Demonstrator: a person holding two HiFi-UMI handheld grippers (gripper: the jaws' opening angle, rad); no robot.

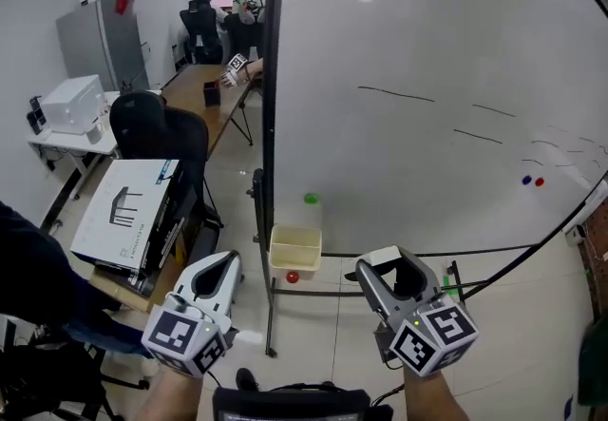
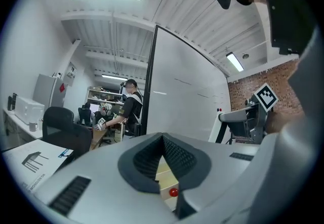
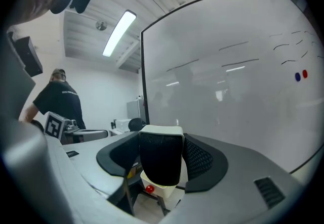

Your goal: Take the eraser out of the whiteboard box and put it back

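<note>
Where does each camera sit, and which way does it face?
Head view: on the person's head, looking down at whiteboard and box; left gripper and right gripper show.
Left gripper view: rides the left gripper, faces the whiteboard's edge past shut jaws.
Right gripper view: rides the right gripper, faces the whiteboard; jaws hold the eraser.
All share the box.

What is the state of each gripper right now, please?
Left gripper: closed, nothing between its jaws.
Right gripper: closed on the eraser.
</note>
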